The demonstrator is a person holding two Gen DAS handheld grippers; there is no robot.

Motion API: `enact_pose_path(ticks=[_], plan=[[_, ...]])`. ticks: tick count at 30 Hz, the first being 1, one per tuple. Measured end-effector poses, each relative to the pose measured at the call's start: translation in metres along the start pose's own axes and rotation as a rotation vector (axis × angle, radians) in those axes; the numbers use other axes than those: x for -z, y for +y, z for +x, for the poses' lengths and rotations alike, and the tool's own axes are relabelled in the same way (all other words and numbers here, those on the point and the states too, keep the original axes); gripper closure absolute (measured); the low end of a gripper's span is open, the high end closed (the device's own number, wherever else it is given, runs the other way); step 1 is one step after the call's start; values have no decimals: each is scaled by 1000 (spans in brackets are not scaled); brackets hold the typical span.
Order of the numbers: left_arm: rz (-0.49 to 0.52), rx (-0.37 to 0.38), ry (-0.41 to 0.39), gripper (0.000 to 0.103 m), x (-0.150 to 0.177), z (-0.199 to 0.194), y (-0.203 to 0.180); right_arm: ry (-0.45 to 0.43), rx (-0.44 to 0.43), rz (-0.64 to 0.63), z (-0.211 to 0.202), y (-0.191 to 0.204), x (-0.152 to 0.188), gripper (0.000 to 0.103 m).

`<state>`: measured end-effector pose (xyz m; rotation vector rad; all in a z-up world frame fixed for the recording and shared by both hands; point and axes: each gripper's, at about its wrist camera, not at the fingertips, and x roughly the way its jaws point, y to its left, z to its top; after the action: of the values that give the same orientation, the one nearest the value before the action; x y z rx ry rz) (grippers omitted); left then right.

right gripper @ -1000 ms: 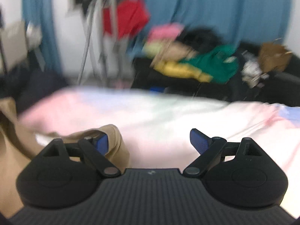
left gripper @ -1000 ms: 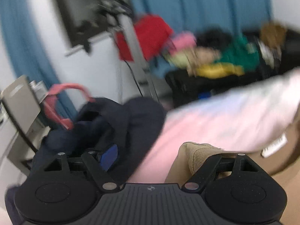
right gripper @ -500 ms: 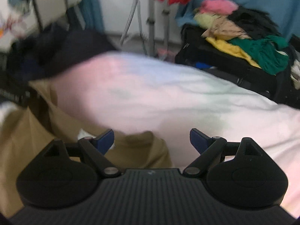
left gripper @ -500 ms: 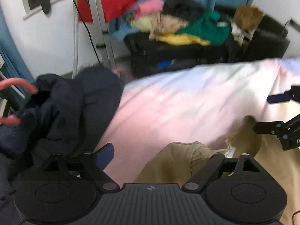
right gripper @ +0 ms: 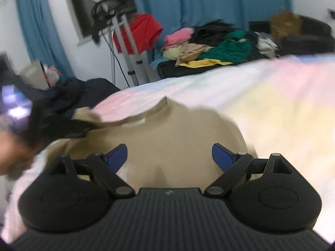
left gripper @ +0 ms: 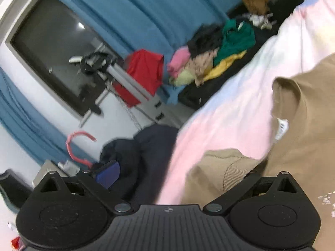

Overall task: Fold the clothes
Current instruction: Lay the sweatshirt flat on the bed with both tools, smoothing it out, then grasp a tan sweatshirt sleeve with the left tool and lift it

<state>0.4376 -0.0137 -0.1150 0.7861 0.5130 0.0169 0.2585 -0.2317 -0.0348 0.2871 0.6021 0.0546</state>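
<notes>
Both tongs released over the tan shirt; fold not yet begun.

Right gripper (right gripper: 169, 155) hung with jaws wide, empty, above the tan cotton crew-neck shirt (right gripper: 167, 131), which lay spread on the pastel tie-dye bedsheet (right gripper: 272, 87), likely laid flat for folding. Left gripper (left gripper: 182, 173), jaws just opened with the ribbed cuff between but unpinched, hung at the bed edge beside a dark navy garment heap (left gripper: 146, 156). Beyond: unsorted coloured clothes pile (right gripper: 209, 46).

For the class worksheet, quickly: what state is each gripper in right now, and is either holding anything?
Left gripper: open, jaws just opened wider, tan sweatshirt cuff lies between them, not gripped.
Right gripper: open, holding nothing, above the sweatshirt.
</notes>
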Motion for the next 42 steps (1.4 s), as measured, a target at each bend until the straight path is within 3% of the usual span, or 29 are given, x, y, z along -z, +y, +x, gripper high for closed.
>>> enact_pose_path(ticks=[5, 8, 11, 15, 16, 18, 21, 27, 30, 33, 39, 42], plan=[[-223, 8, 169, 2, -8, -2, 11, -82, -3, 22, -78, -8, 70, 14], [-489, 75, 314, 2, -6, 20, 41, -78, -10, 21, -76, -19, 74, 14], [-685, 147, 461, 2, -5, 56, 67, -93, -26, 4, -61, -28, 77, 14], [-724, 88, 630, 4, -13, 101, 75, -116, -38, -48, -27, -37, 84, 14], [-720, 79, 634, 4, -18, 109, 75, -122, -41, -56, -20, -39, 86, 14], [-693, 29, 619, 4, -30, 123, 71, -128, -47, -43, -9, -45, 88, 14], [-619, 5, 524, 4, -47, 135, 51, -133, -40, -33, 6, -53, 89, 14], [-256, 43, 458, 0, -57, 145, -13, -114, -39, 42, 26, -67, 89, 14], [-137, 41, 440, 0, -65, 140, -13, -107, -44, 55, 27, -66, 90, 14], [41, -17, 395, 0, -75, 124, -19, -112, -48, 40, 23, -61, 90, 14], [164, 4, 407, 0, -83, 103, -22, -105, -42, -2, 15, -50, 96, 14], [246, -31, 406, 0, -78, 107, -31, -109, -44, -22, 12, -45, 98, 14]])
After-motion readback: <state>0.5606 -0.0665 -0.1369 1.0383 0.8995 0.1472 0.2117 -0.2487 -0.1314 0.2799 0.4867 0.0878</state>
